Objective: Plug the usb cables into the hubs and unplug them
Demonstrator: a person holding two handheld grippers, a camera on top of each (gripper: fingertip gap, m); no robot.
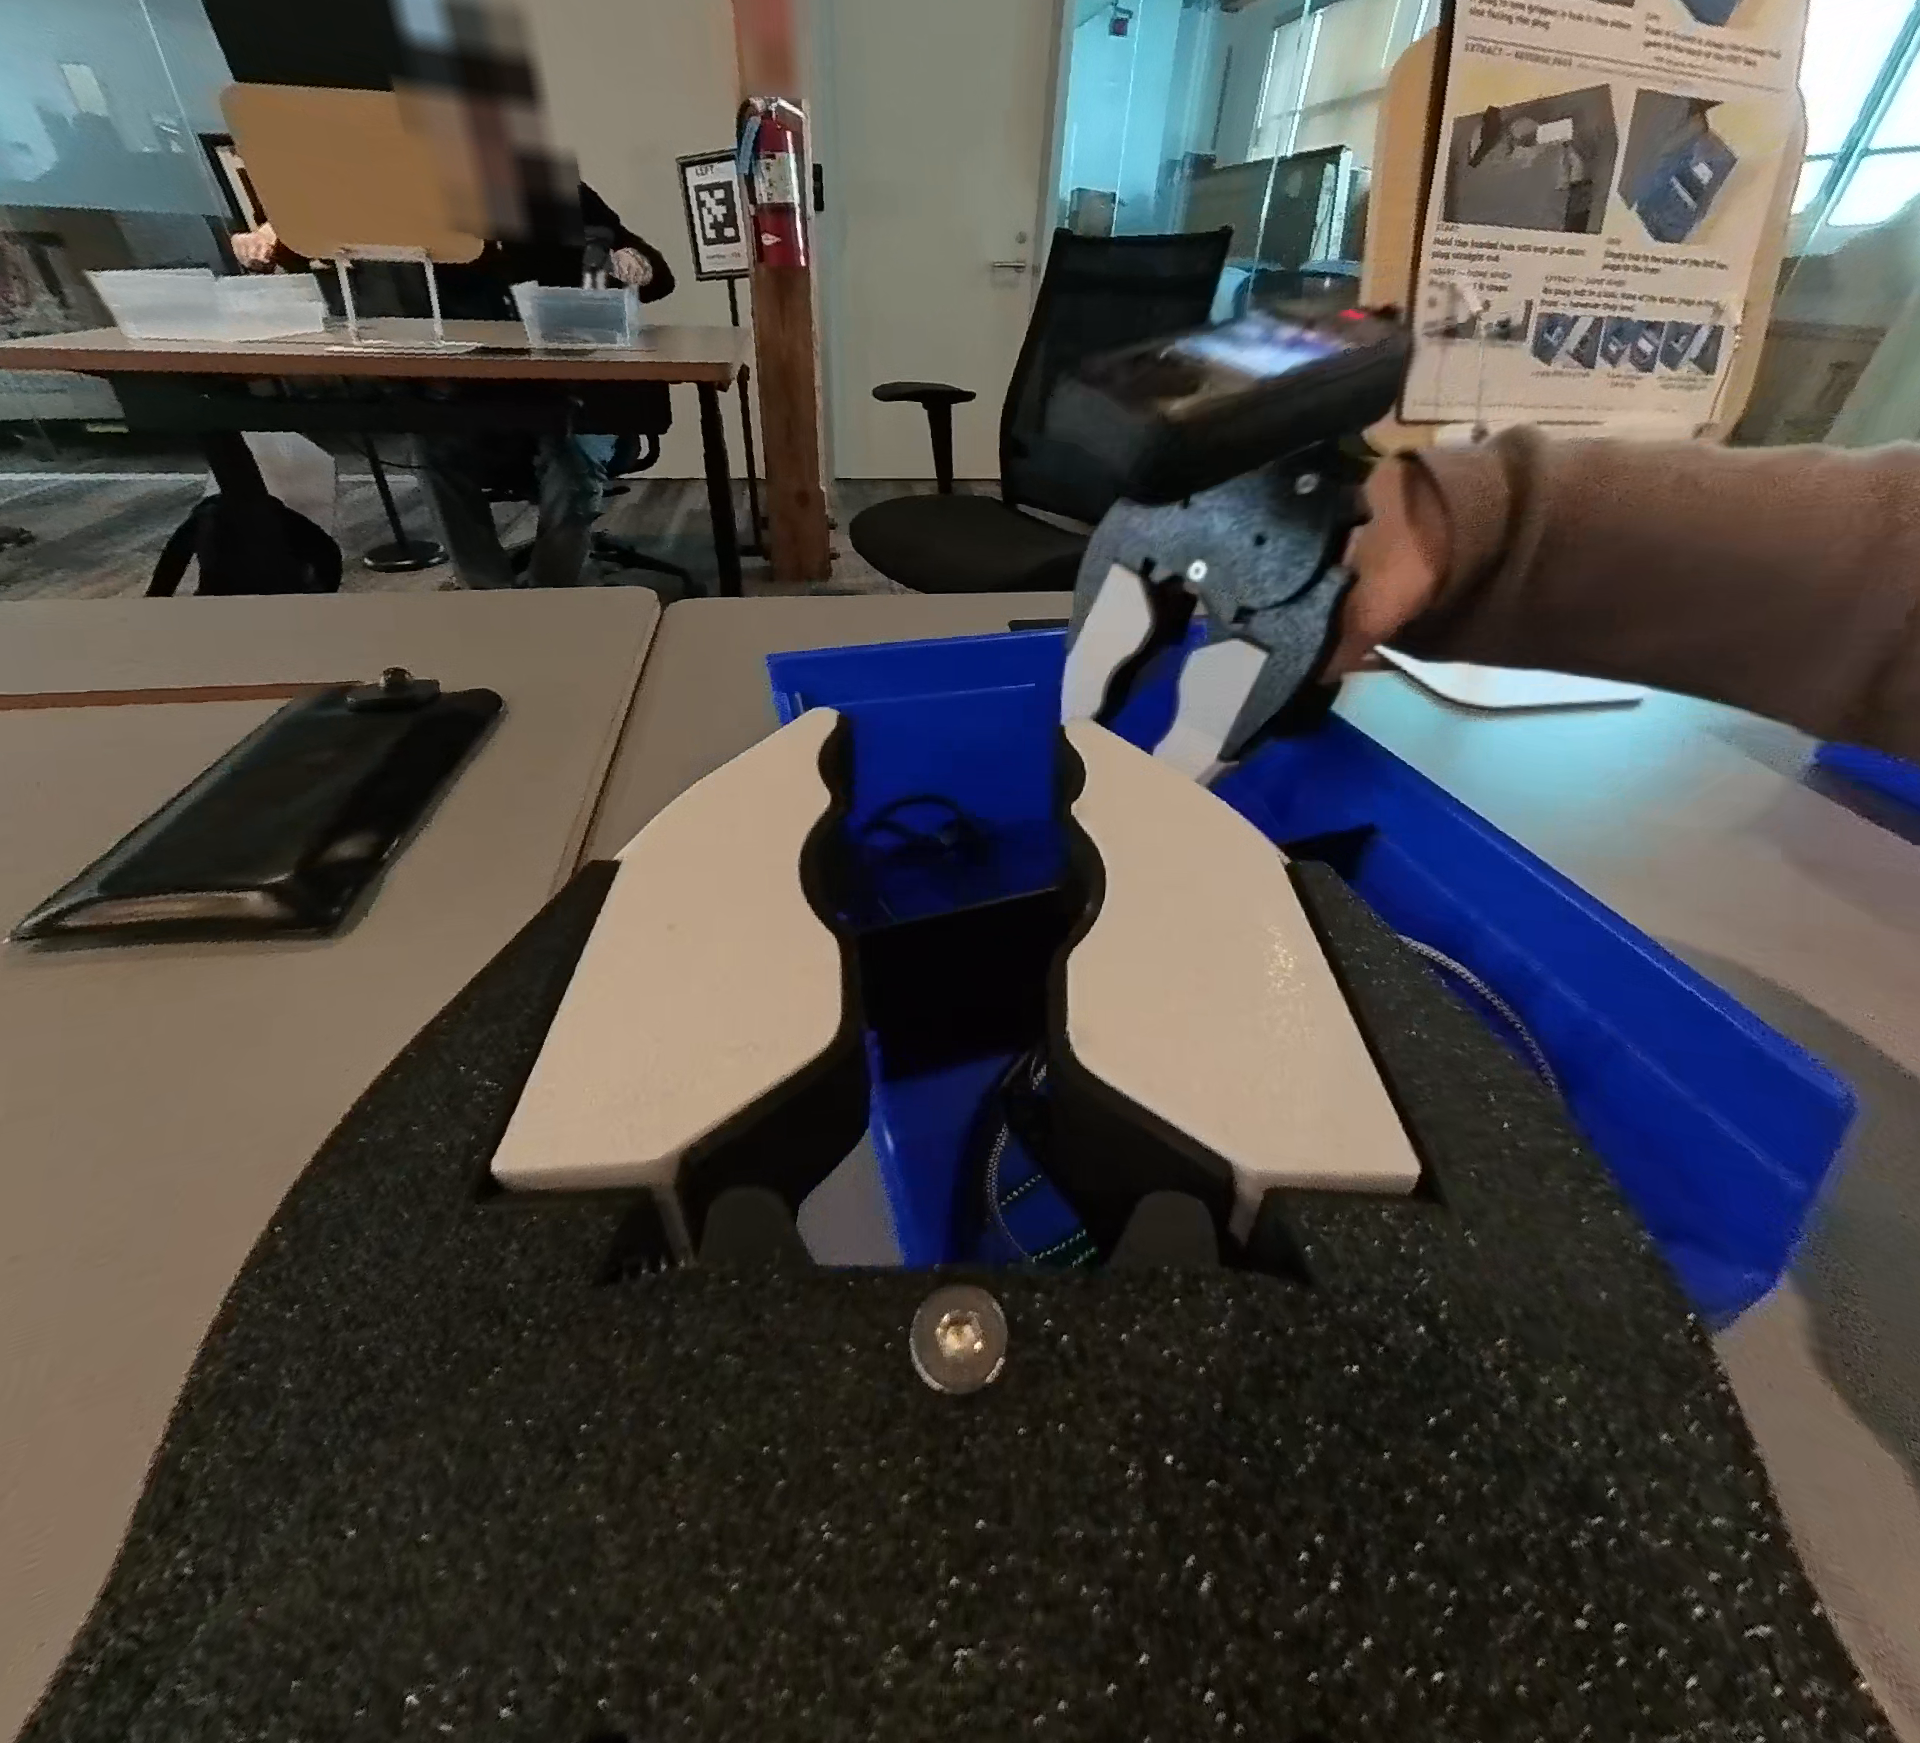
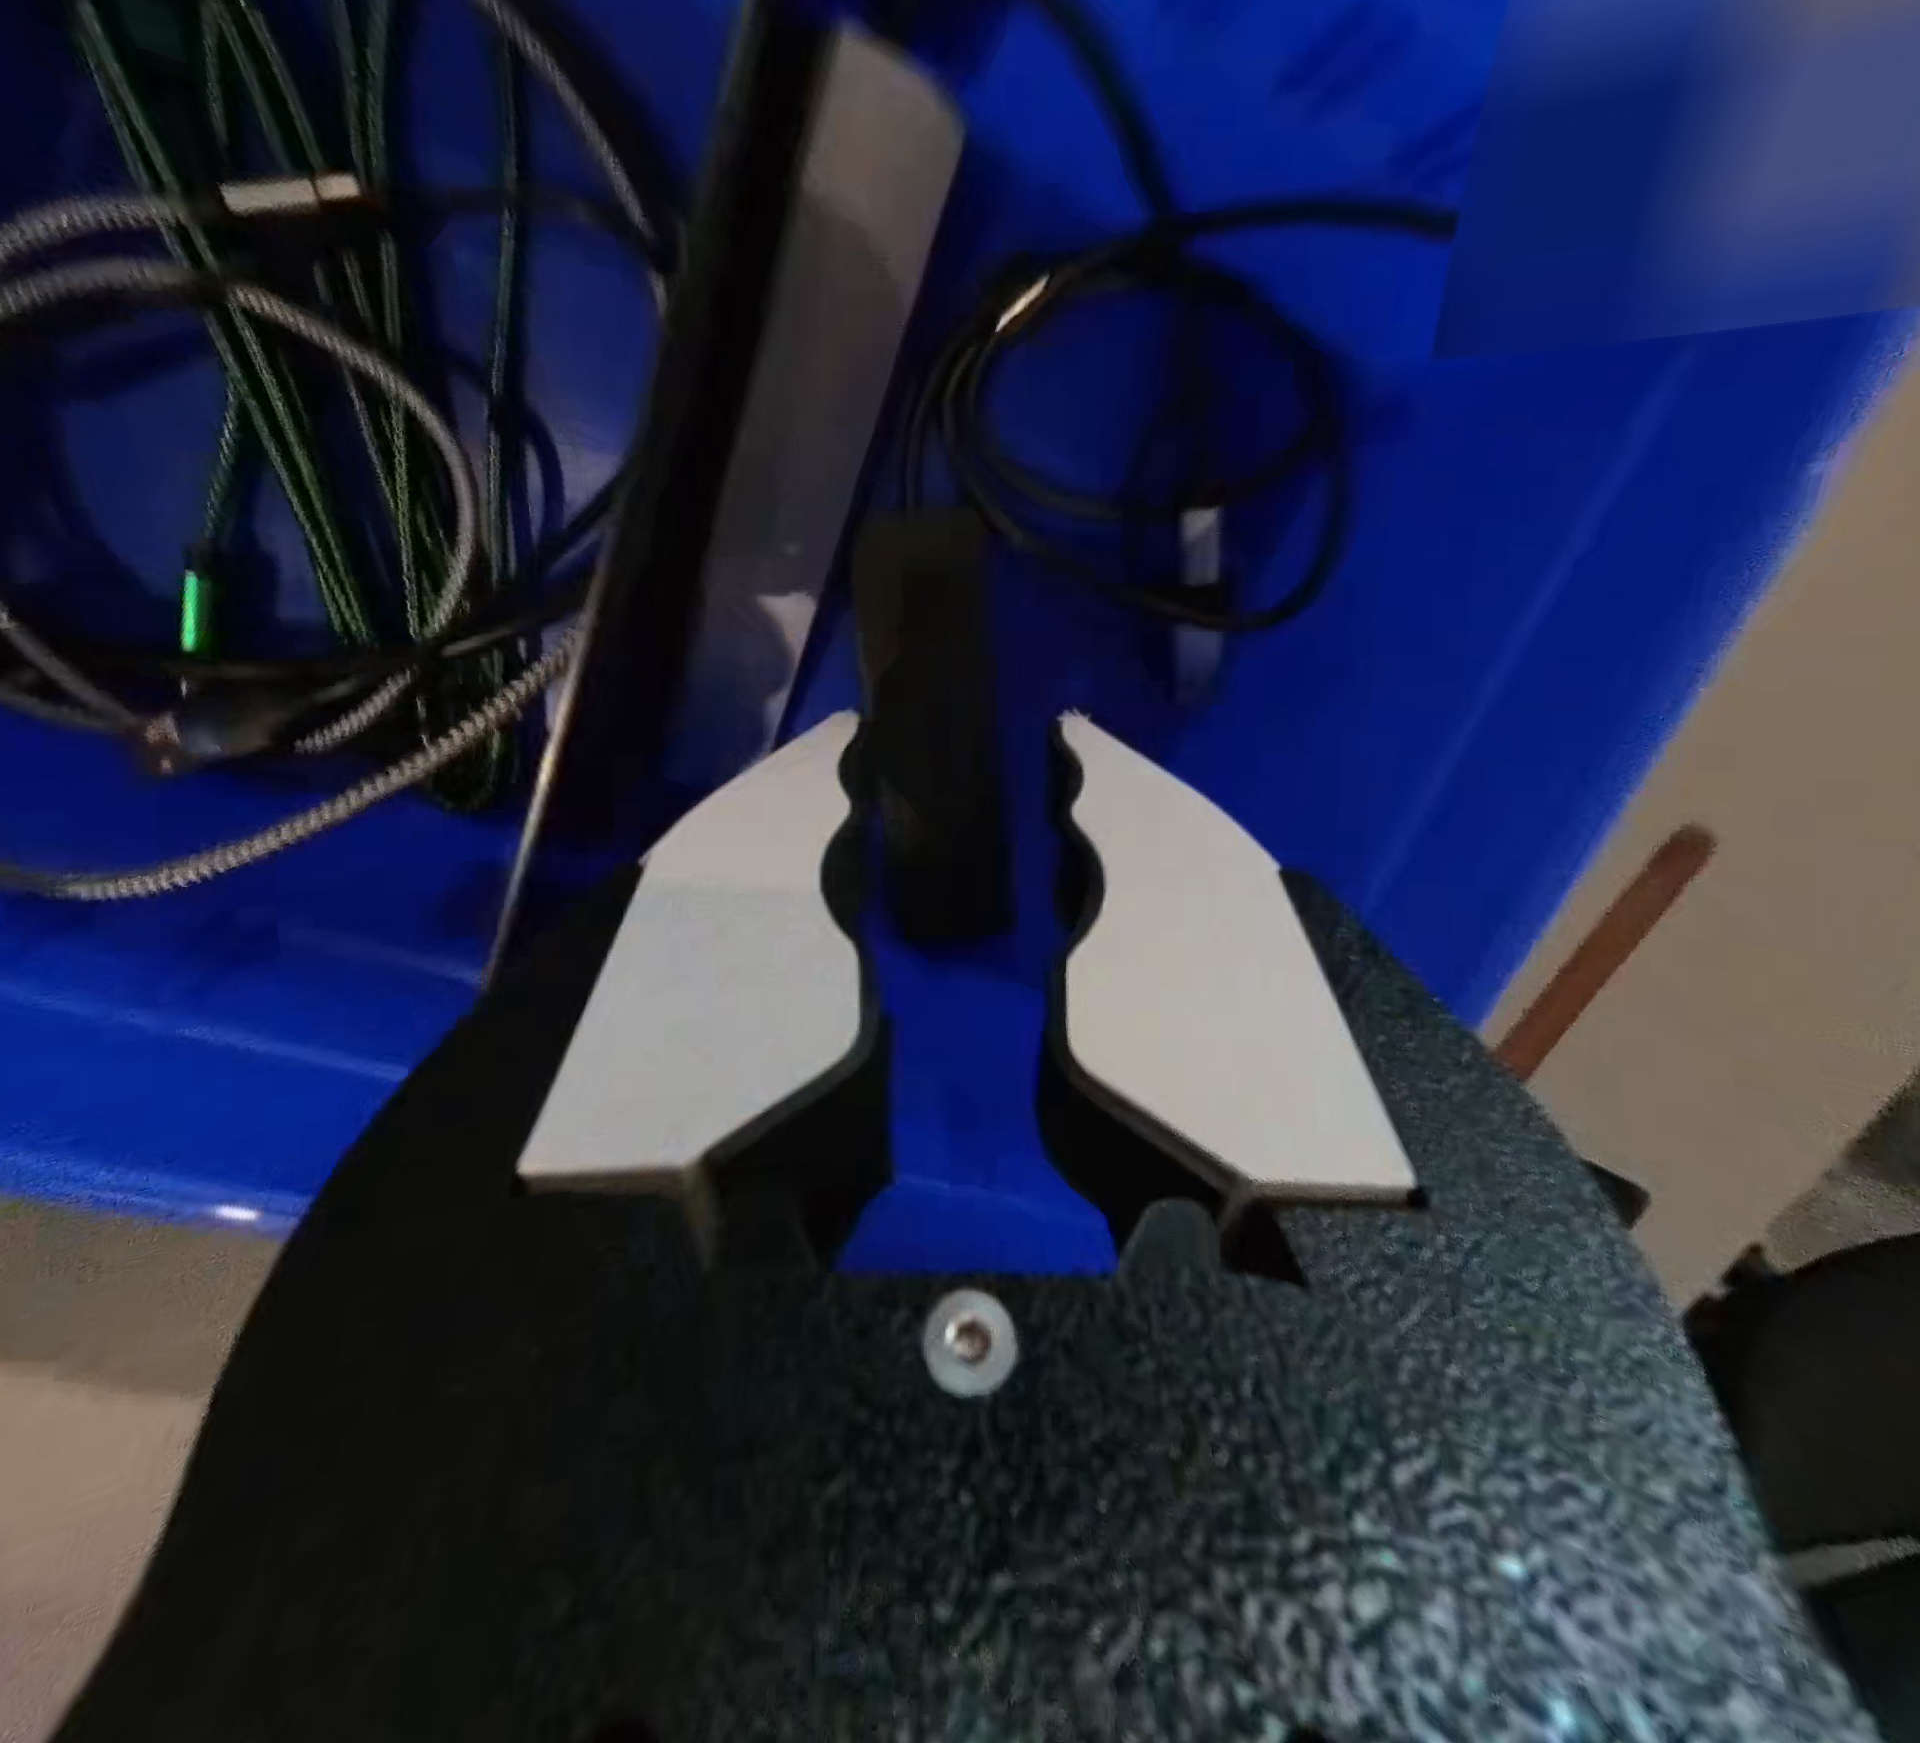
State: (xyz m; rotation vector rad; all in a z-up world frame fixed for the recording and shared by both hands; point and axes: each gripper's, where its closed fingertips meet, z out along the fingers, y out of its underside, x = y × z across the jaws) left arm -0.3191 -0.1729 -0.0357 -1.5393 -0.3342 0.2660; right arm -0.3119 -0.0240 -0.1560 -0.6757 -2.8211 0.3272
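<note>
The right gripper [image 2: 961, 737] had its fingers spread apart with nothing clamped, and a black hub [image 2: 930, 717] lay on the floor of a blue bin [image 2: 1558, 602] with its near end in the gap between the tips, touching neither so far as the blurred picture showed. Just beyond and to the right of those tips lay a thin black cable [image 2: 1153, 446] coiled in a loose loop, with a plug at the loop's right side. To the left of the jaws a black divider [image 2: 665, 488] stood upright in the bin, and past it, in the neighbouring compartment, sat a tangle of cables [image 2: 312, 446], some braided grey, some black with green, one ending in a green plug [image 2: 194, 597]. The left gripper [image 1: 951, 758] also stood open and empty, its pale fingers [image 1: 707, 945] apart over the near end of the same bin. Between them showed a black divider wall, with a small coil of dark cable on the blue floor ahead of it. A braided cable showed below, near the jaw roots. Ahead and to the right of the left jaws, the other gripper hung tilted down into the bin, held by a hand [image 1: 1392, 592] in a brown sleeve. Left of the jaws, well apart, a flat black case [image 1: 270, 810] rested on the grey table [image 1: 208, 1122]. Farther off stood an office chair [image 1: 1039, 467].
</note>
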